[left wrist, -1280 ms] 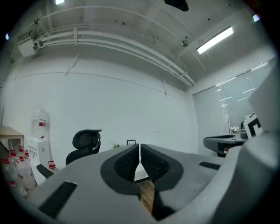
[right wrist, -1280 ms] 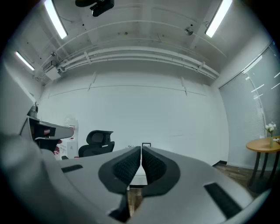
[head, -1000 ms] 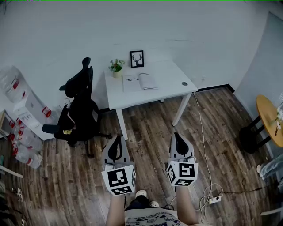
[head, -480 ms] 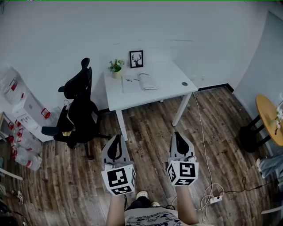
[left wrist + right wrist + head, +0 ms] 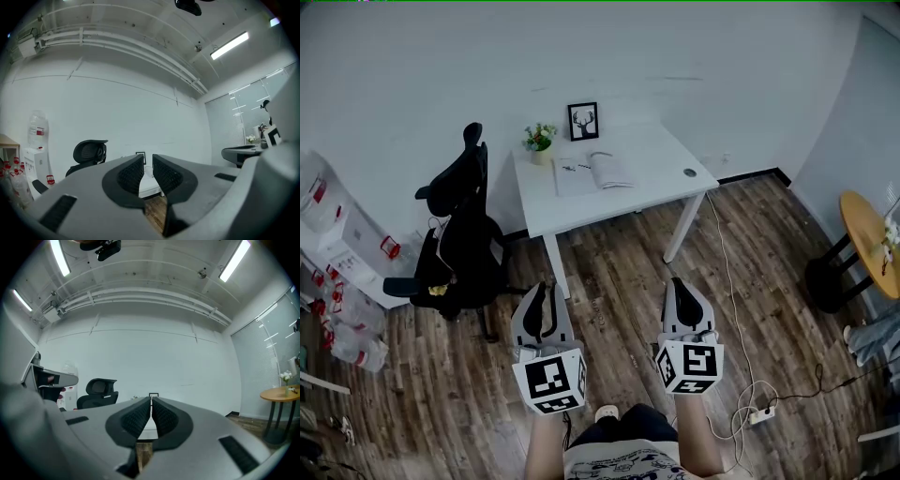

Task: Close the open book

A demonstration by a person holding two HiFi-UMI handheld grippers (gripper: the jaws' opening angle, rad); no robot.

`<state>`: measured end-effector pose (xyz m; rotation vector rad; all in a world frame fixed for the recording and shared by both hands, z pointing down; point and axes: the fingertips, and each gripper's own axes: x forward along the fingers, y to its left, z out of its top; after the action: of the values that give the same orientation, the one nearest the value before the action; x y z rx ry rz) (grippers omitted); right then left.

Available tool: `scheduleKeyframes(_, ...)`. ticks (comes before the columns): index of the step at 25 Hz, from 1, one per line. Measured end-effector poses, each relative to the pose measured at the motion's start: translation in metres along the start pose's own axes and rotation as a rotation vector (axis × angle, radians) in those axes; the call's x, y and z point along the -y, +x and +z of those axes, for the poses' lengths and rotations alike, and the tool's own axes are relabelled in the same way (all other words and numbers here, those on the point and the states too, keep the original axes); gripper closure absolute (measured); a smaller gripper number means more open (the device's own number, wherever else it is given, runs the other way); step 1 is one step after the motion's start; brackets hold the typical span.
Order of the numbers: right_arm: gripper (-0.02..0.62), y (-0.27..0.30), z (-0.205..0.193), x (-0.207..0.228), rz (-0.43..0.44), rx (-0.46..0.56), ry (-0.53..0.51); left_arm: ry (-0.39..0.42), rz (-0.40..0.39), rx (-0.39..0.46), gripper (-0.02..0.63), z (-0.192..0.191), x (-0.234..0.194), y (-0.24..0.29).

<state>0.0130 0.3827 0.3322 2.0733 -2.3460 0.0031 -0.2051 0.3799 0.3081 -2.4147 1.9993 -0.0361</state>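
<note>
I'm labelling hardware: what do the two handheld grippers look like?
The left gripper and right gripper have grey moulded bodies with black ribbed pads. Each carries a white cube printed with black square markers.

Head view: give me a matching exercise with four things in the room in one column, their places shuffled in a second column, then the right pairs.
Things
1. open book
2. office chair
3. framed picture
4. round wooden table

Places
A. on the floor, left of the white desk
B. at the right edge of the view
C. upright at the desk's back edge, by the wall
D. lying flat on the desk

Pairs: 1-D, 2-A, 3-C, 4-B
</note>
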Motion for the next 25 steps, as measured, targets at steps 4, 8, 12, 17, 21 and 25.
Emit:
scheduleKeyframes(4,0.563,0.005,-0.005,-0.001,-0.012,-0.014,-0.003,-0.004,-0.013,-0.006,0.563,-0.003,-0.002,0.008)
scheduleKeyframes(8,0.562,0.013,-0.007,0.001,-0.014,-0.022,-0.007,-0.009,-0.029,-0.011,0.511,-0.006,0.000,0.019)
scheduleKeyframes(12,0.562,0.031,-0.009,0.007,-0.014,-0.025,0.001,-0.007,-0.027,-0.019,0.509,-0.008,0.001,0.036)
scheduleKeyframes(17,0.562,0.060,-0.013,0.019,0.008,-0.027,-0.008,-0.006,-0.008,-0.022,0.505,-0.012,0.005,0.064)
scheduleKeyframes(21,0.561,0.094,-0.016,0.035,0.026,-0.032,-0.003,-0.006,0.016,-0.020,0.503,-0.011,0.009,0.095)
scheduleKeyframes(25,0.561,0.136,-0.016,0.050,0.052,-0.030,0.001,0.000,0.045,-0.015,0.503,-0.007,0.012,0.133)
